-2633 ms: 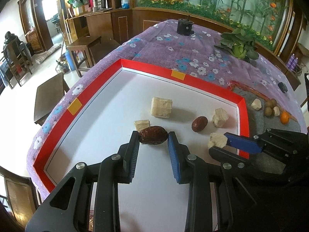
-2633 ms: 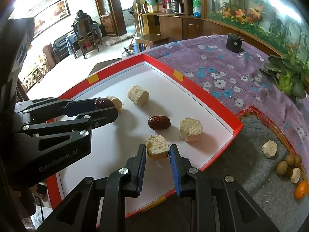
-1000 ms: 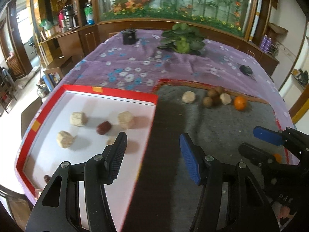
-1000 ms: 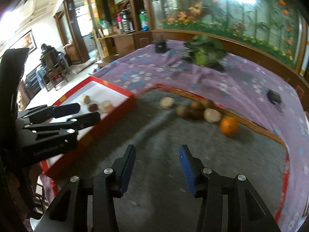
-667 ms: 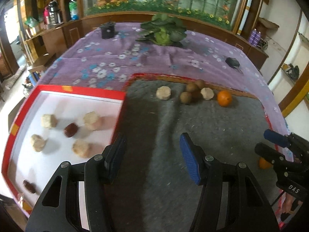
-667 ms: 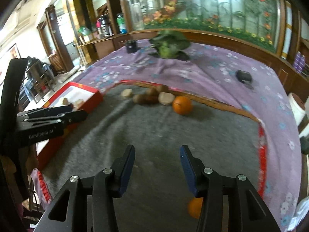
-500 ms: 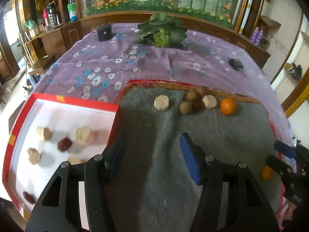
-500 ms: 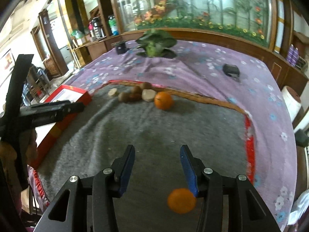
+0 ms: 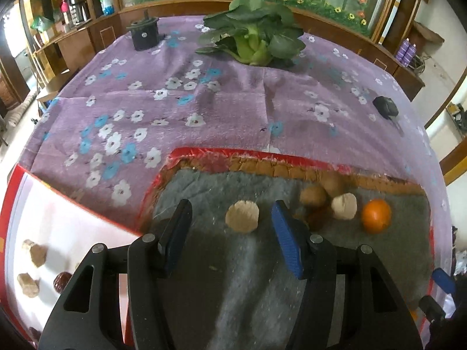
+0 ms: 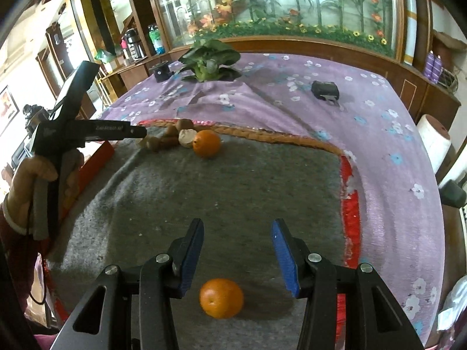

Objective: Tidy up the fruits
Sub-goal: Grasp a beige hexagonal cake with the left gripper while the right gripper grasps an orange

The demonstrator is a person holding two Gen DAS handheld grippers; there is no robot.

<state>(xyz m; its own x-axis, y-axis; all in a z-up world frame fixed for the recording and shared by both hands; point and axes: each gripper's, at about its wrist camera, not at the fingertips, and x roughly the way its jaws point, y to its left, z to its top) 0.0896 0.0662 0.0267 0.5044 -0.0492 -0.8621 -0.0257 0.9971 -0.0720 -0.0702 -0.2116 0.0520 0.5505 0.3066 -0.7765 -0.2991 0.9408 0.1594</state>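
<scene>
Grey felt mat covers the near part of the surface, purple flowered cloth beyond it. Left gripper hangs with jaws apart, a pale round piece lying between them, untouched. Right gripper too has jaws apart and empty, a near orange on the mat just below them. A far orange sits beside the brown fruits.
</scene>
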